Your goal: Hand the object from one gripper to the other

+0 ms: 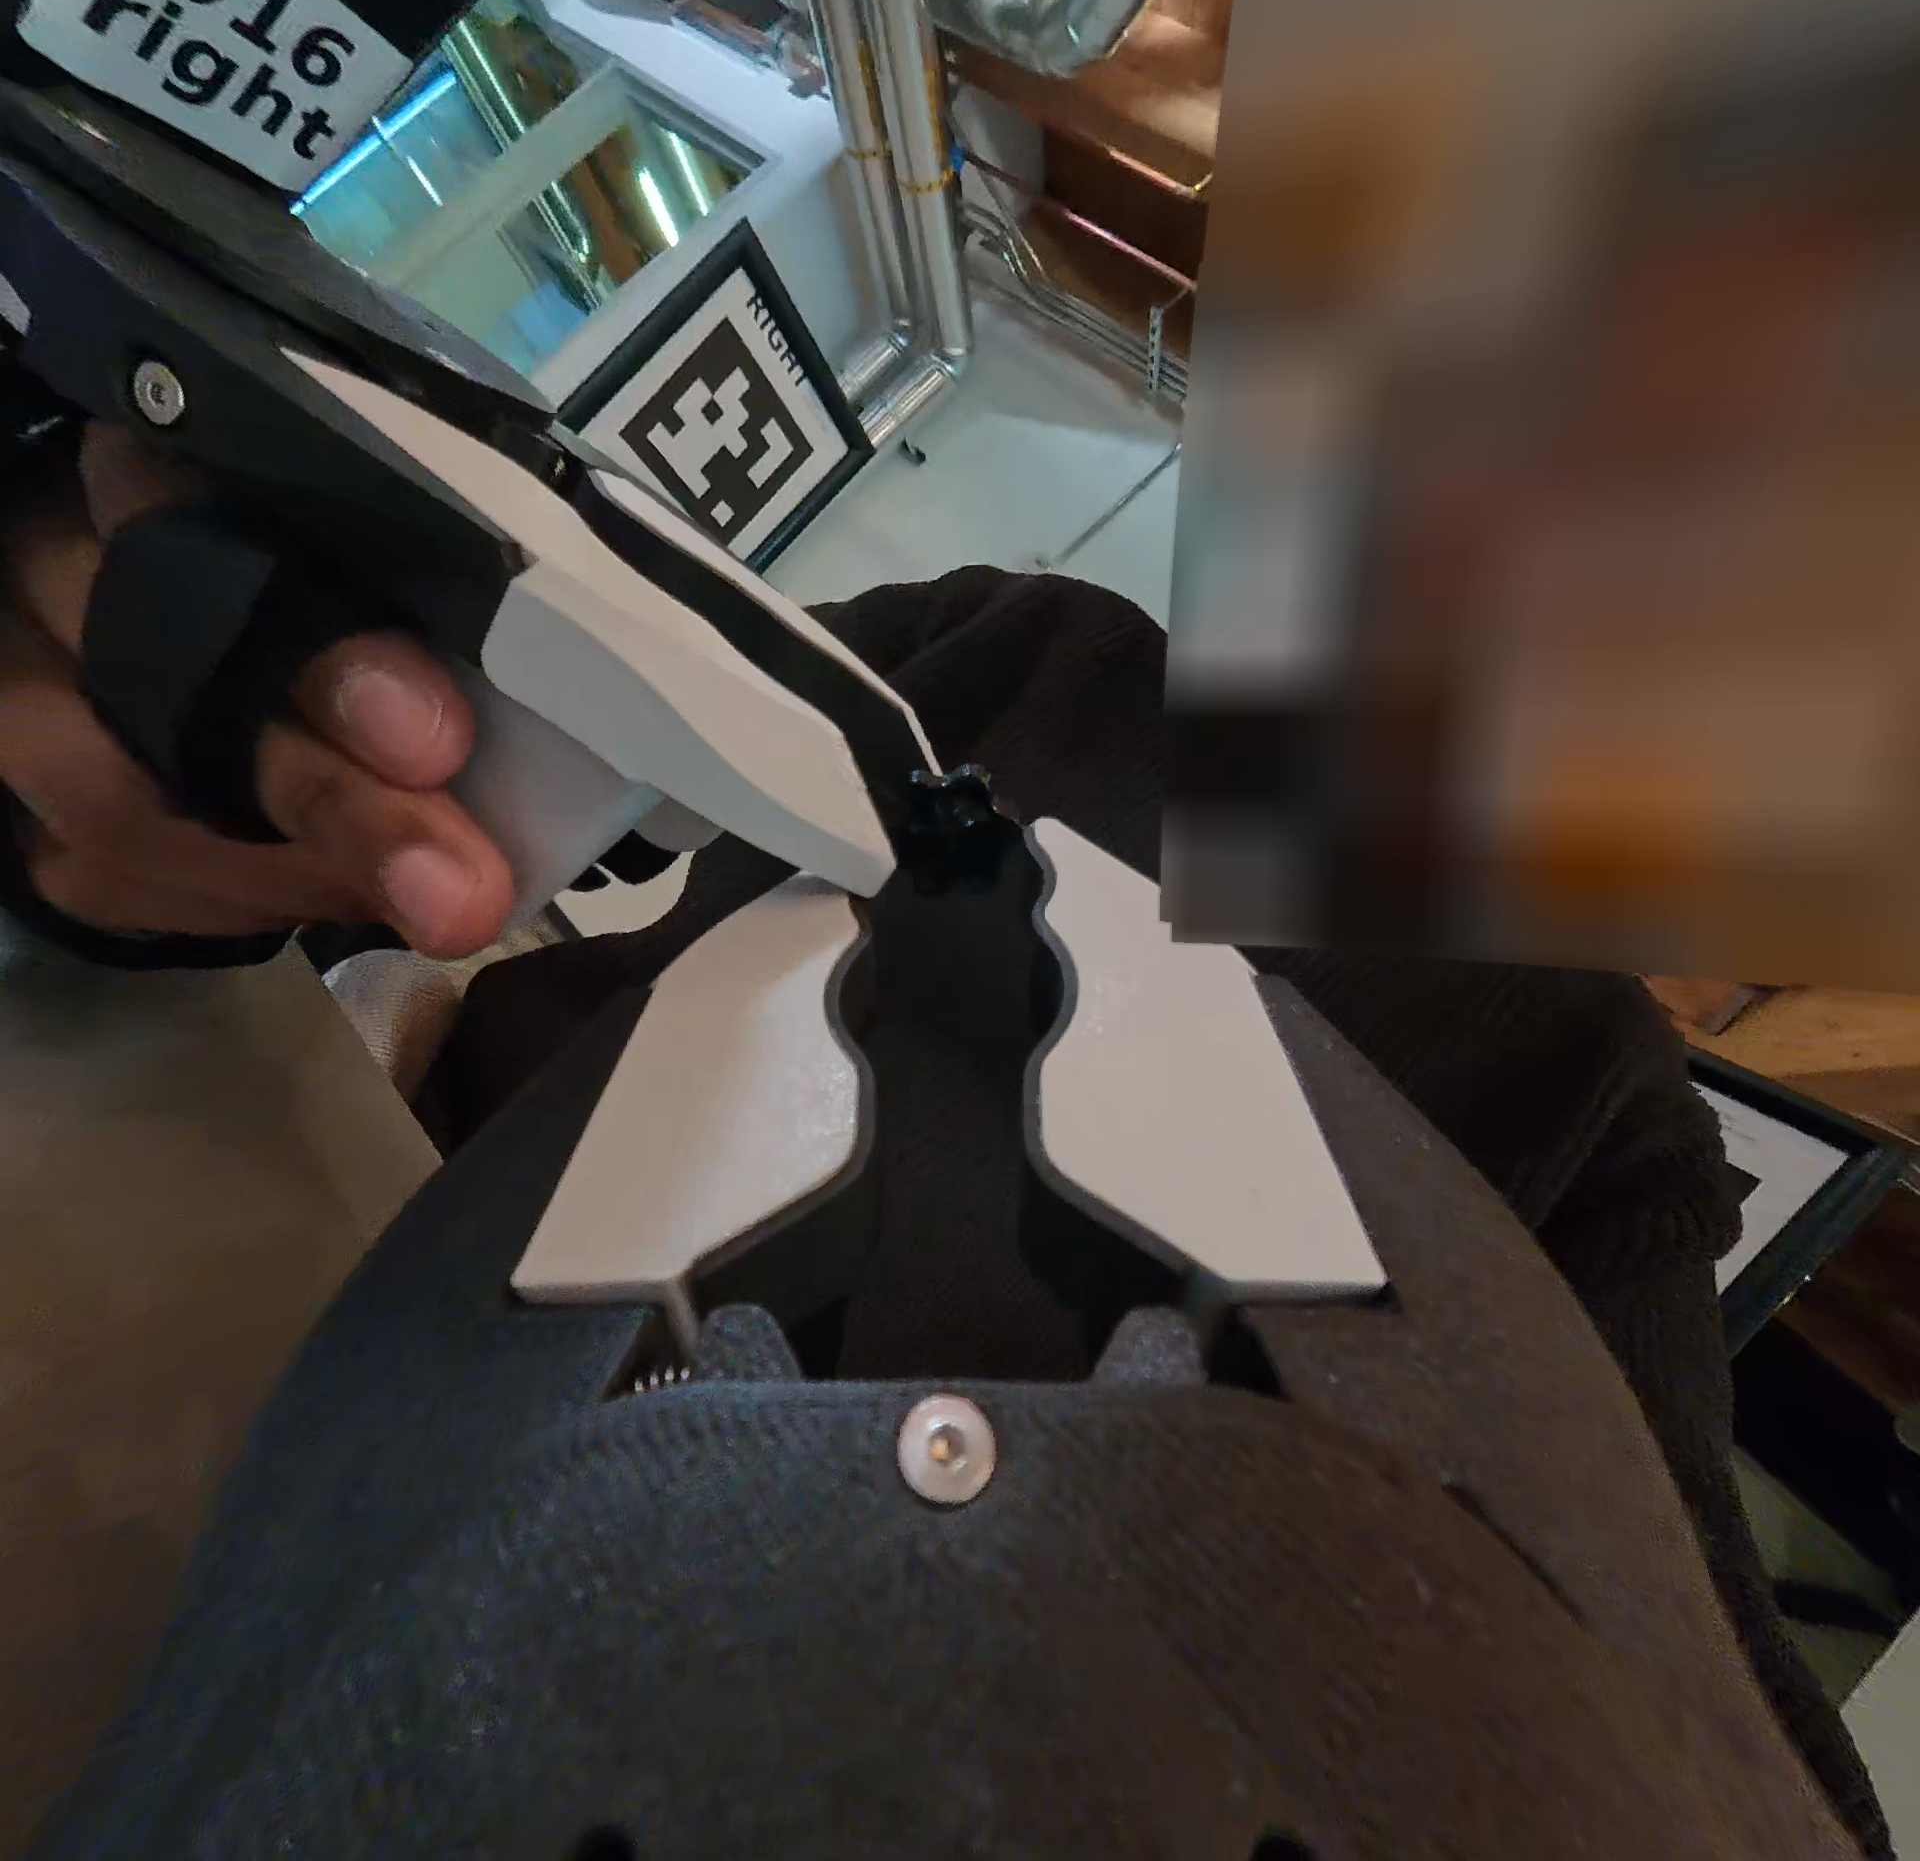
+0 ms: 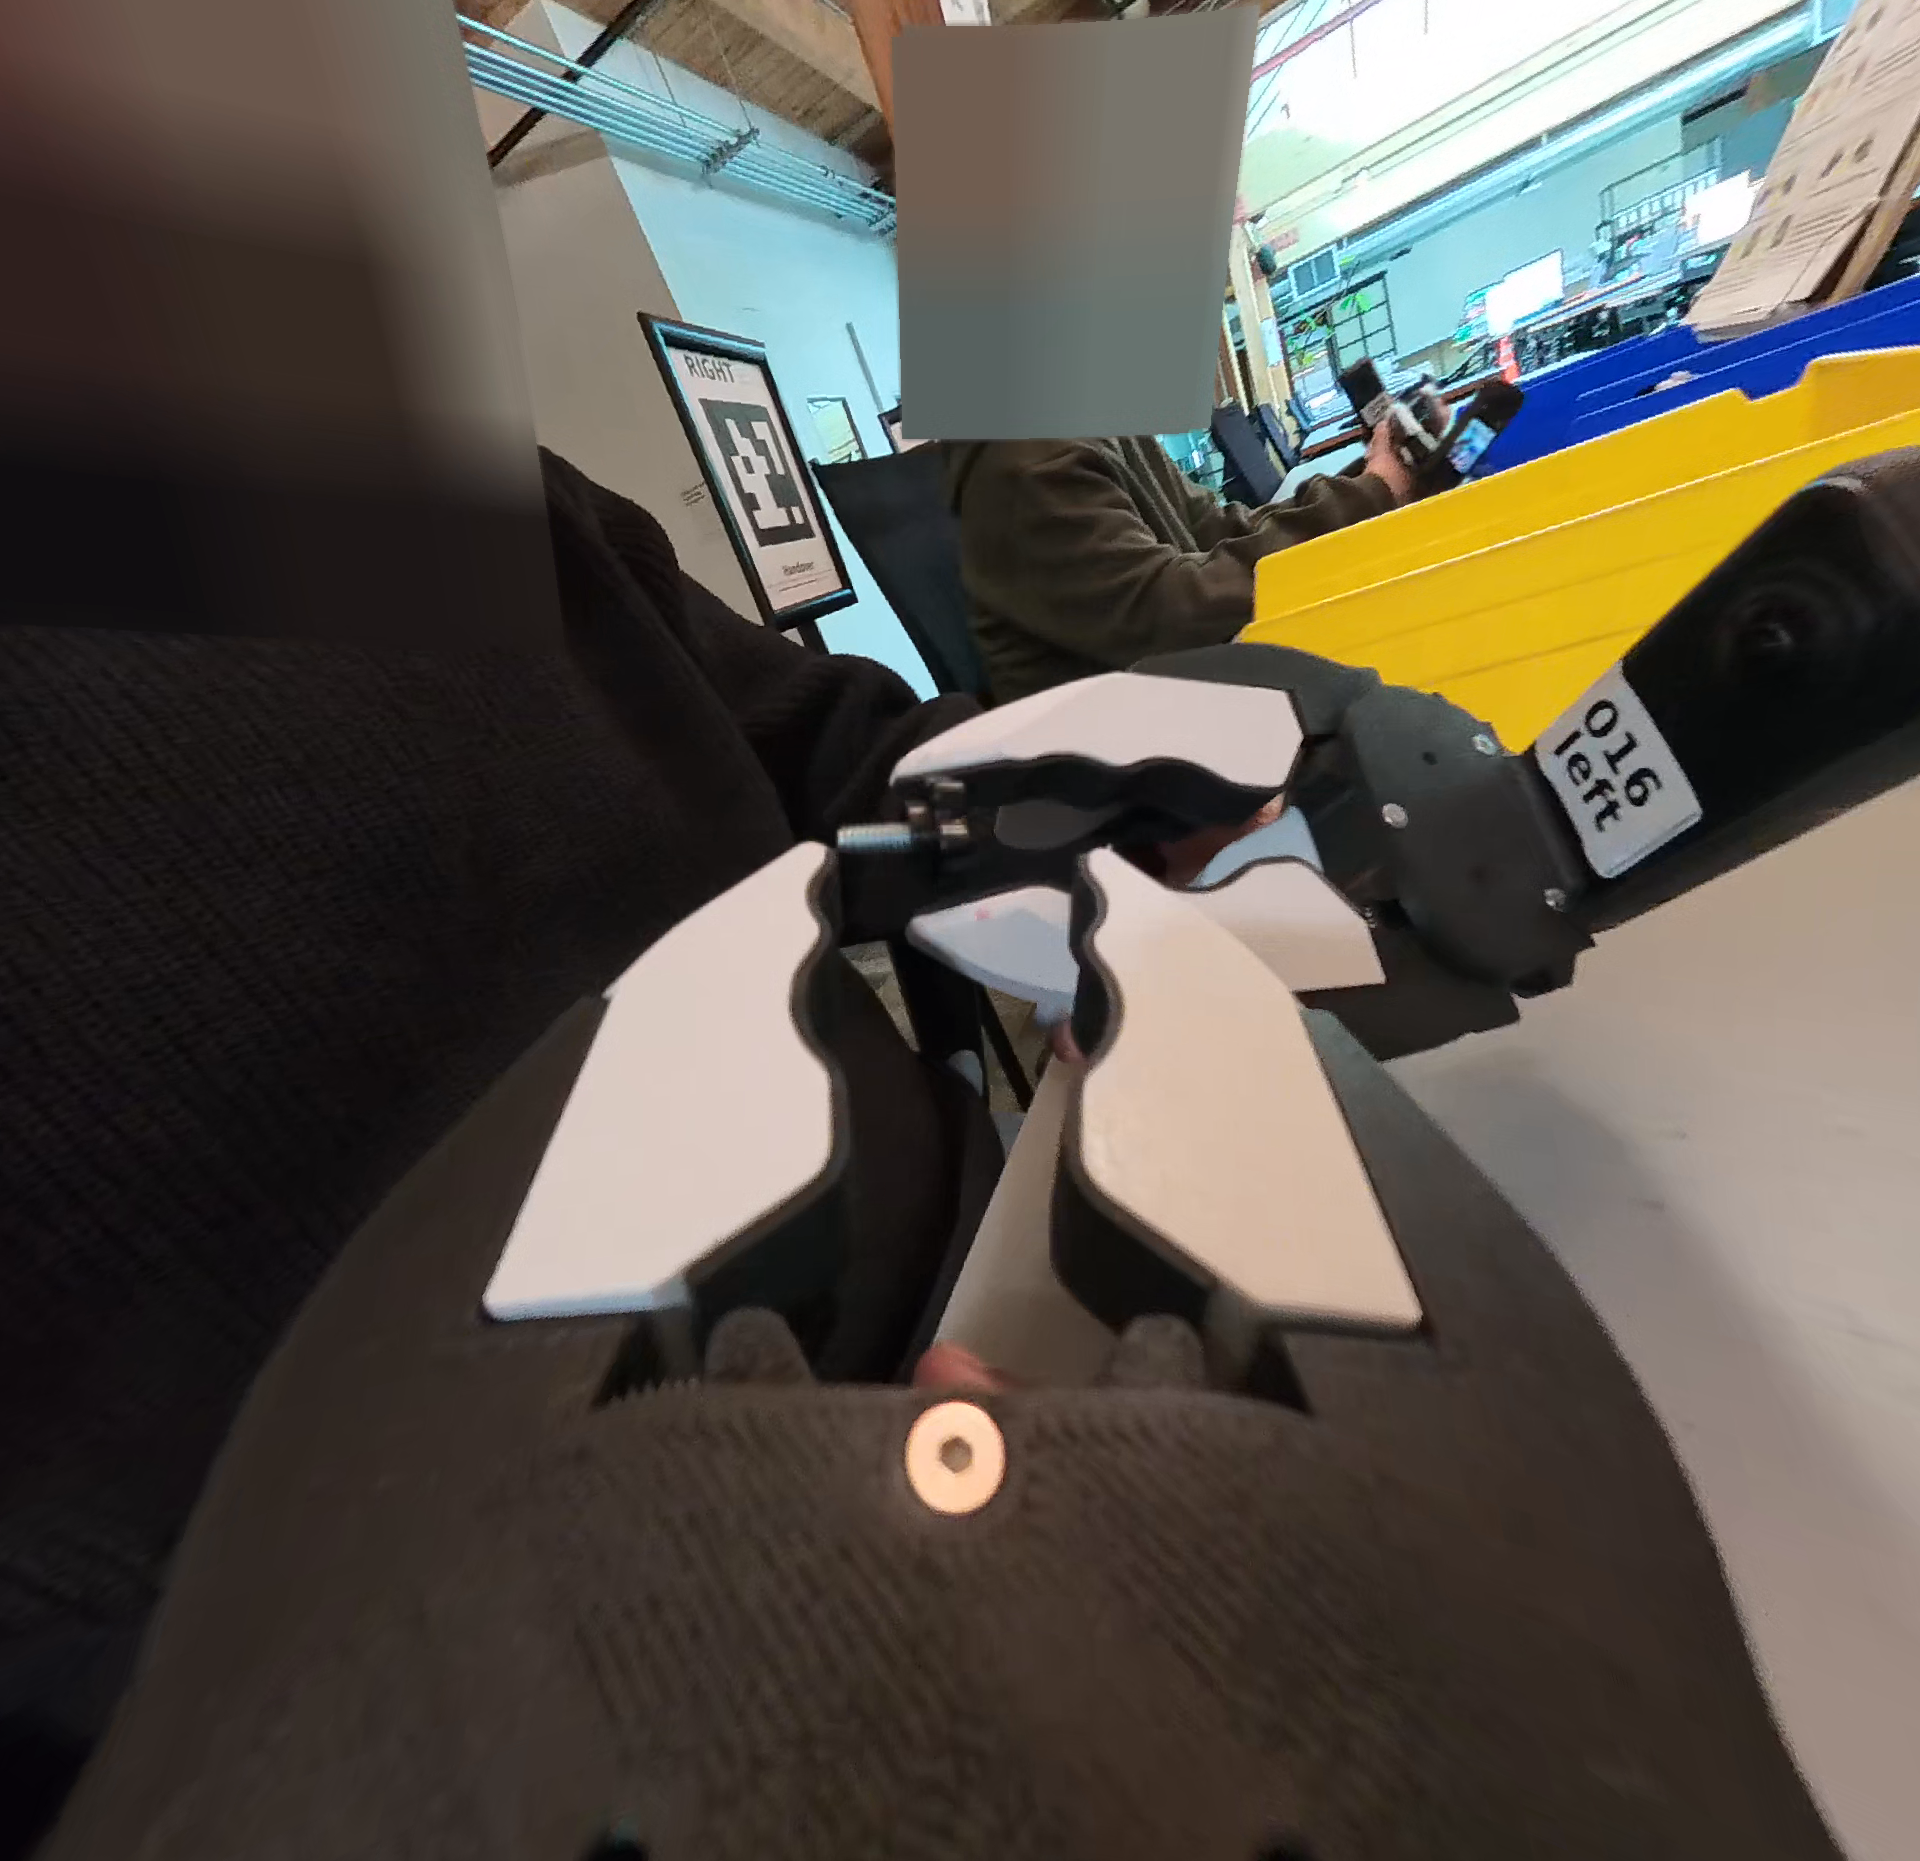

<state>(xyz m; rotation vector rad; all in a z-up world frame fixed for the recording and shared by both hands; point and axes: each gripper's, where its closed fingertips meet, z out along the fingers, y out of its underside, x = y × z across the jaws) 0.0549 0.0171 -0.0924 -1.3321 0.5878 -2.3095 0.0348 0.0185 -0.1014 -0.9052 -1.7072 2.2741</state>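
A small black knob (image 1: 951, 814) with a silver threaded stud (image 2: 868, 837) is pinched at the tips of my left gripper (image 1: 945, 866), held in the air. In the right wrist view the left gripper (image 2: 935, 814) reaches in from the right with its jaws shut on the knob (image 2: 930, 803). My right gripper (image 2: 956, 876) is open, its fingertips just below the knob and stud. In the left wrist view the right gripper (image 1: 894, 835) comes from the upper left, held by a hand (image 1: 364, 793), with its tip against the knob.
A grey table (image 2: 1662, 1240) lies to the right, with a yellow bin (image 2: 1507, 564) and a blue bin (image 2: 1714, 357) behind. A framed marker sign (image 2: 758, 471) stands behind. A seated person (image 2: 1091, 554) is behind. The operator's dark sweater (image 2: 312, 876) fills the left. The grippers are tip to tip, or close to it.
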